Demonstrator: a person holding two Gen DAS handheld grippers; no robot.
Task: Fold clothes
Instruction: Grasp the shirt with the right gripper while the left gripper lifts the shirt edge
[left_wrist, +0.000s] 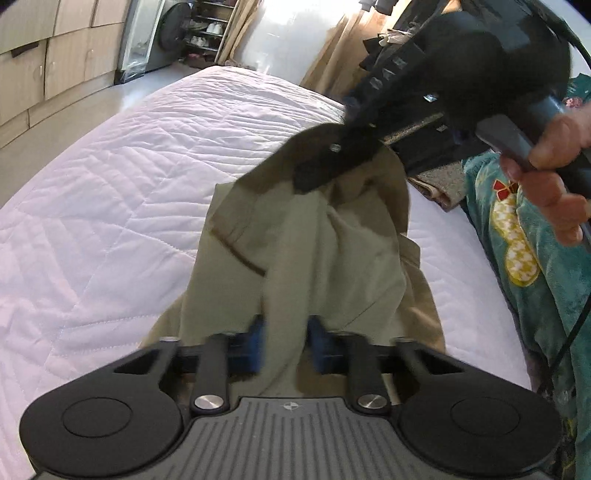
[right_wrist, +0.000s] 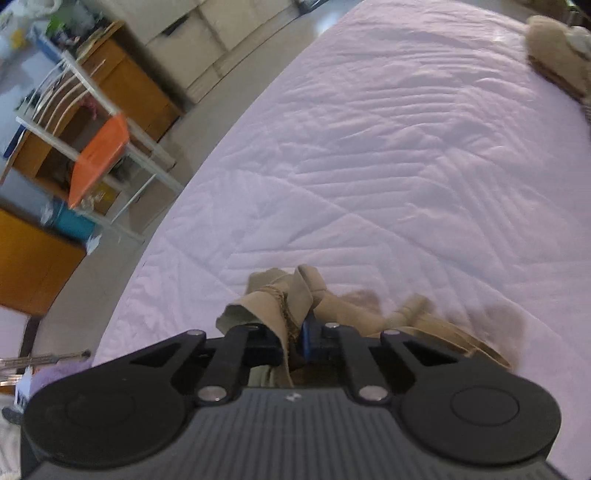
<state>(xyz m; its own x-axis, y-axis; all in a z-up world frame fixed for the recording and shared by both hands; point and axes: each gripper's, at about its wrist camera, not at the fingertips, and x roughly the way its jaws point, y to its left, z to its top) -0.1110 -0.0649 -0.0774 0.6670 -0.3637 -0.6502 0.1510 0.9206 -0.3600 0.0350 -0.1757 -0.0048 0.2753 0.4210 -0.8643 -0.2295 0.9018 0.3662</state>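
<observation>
The left gripper (left_wrist: 284, 341) is pinching a bunched fold of the khaki garment (left_wrist: 295, 236), which is hanging over the quilted bed (left_wrist: 110, 177). To the right, the right gripper (right_wrist: 293, 341) is clenching another edge. If either thin bunch slips, the fold could collapse crooked.

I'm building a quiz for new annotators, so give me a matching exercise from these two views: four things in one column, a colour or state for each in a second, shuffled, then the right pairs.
Things:
1. garment
2. bed cover
3. blanket
4. chair seat

Colour or state:
A. orange
B. teal, patterned
C. khaki, gripped by both the left gripper and right gripper
D. pale, quilted

Pairs: 1-C, 2-D, 3-B, 4-A
</observation>
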